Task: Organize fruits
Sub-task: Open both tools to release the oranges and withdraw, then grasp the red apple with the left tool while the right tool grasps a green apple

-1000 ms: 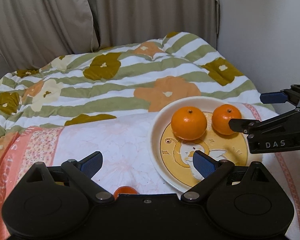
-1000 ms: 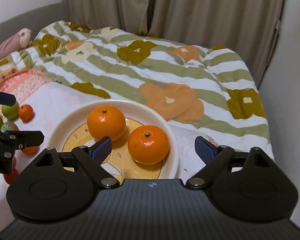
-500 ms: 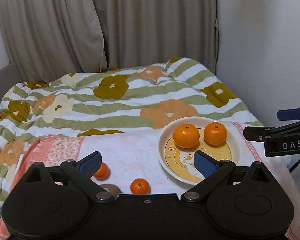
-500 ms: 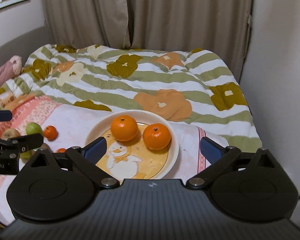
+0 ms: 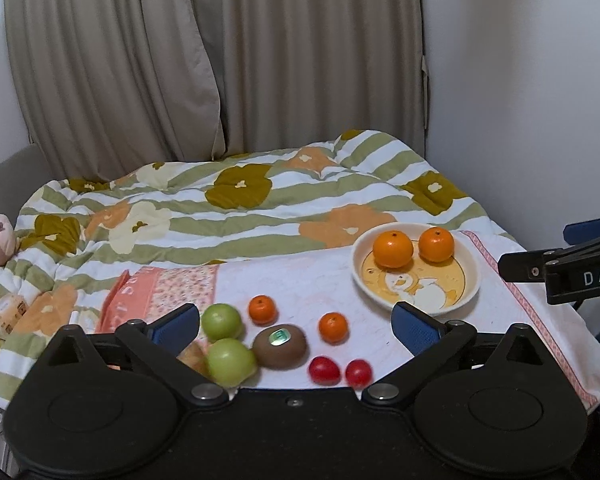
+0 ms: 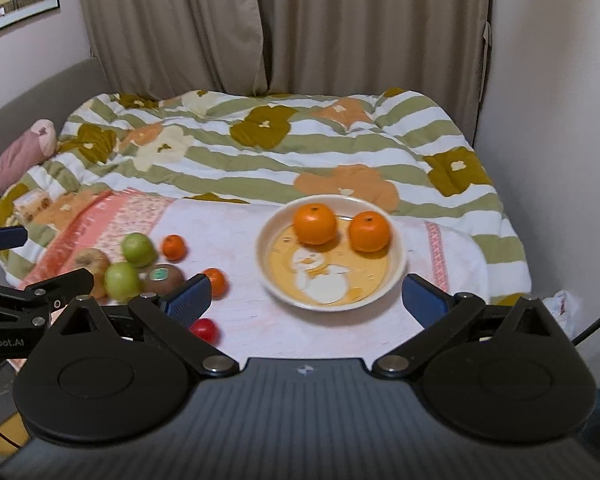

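Note:
A cream plate (image 5: 472,286) (image 6: 396,276) with a duck picture holds two large oranges (image 5: 393,243) (image 6: 314,219). Left of it on the white cloth lie two green apples (image 5: 221,321) (image 6: 138,249), a kiwi (image 5: 280,345) (image 6: 163,278), two small mandarins (image 5: 333,327) (image 6: 173,247), two red tomatoes (image 5: 323,370) (image 6: 205,329) and a yellowish apple (image 6: 90,263). My left gripper (image 5: 294,322) is open and empty, held back above the loose fruit. My right gripper (image 6: 306,294) is open and empty, held back in front of the plate.
The fruit lies on a white and pink cloth (image 5: 300,280) over a striped floral duvet (image 5: 240,200) on a bed. Curtains (image 5: 220,60) hang behind and a wall stands to the right. A pink soft toy (image 6: 24,152) lies at the far left.
Both grippers have pulled back and up from the plate. The loose fruit on the left has come into view. Both stay open and the oranges have not moved.

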{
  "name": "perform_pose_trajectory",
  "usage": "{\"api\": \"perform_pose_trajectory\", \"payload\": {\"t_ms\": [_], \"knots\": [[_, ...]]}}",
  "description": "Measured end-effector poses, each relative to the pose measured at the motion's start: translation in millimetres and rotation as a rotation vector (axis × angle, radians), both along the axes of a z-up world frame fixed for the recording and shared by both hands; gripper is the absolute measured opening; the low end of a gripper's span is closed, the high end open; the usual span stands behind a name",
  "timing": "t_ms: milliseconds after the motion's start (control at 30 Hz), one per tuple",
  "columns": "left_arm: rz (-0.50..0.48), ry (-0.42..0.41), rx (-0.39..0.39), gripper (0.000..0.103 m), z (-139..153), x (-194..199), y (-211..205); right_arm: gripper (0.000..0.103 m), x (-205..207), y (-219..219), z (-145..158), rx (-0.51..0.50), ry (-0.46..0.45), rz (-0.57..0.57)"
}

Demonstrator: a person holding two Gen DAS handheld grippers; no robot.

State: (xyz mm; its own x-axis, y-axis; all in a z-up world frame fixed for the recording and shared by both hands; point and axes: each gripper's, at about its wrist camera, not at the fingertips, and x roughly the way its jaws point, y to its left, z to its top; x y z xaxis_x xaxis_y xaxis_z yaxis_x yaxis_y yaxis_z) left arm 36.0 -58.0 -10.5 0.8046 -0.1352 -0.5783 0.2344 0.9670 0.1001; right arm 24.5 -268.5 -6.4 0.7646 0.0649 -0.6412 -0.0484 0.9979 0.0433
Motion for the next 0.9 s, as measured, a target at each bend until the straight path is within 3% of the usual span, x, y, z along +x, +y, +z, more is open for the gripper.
{"api": "perform_pose_trajectory", "payload": {"t_ms": [400,567,900], "knots": [[-0.025,0.011,0.013,0.103,-15.4,3.8,80.6,0.103,-12.1,78.4,-9.8,0.076,-0.017,0.011],[-0.077,0.010,0.070,0.103,-40.9,20.6,106.2,0.103,-5.7,108.8,-31.0,0.093,-0.018,0.009],[-0.280,0.055,0.168,0.100,-103.5,78.0,132.8,0.103,24.3,154.7,-86.8,0.161,0.029,-0.013]]}}
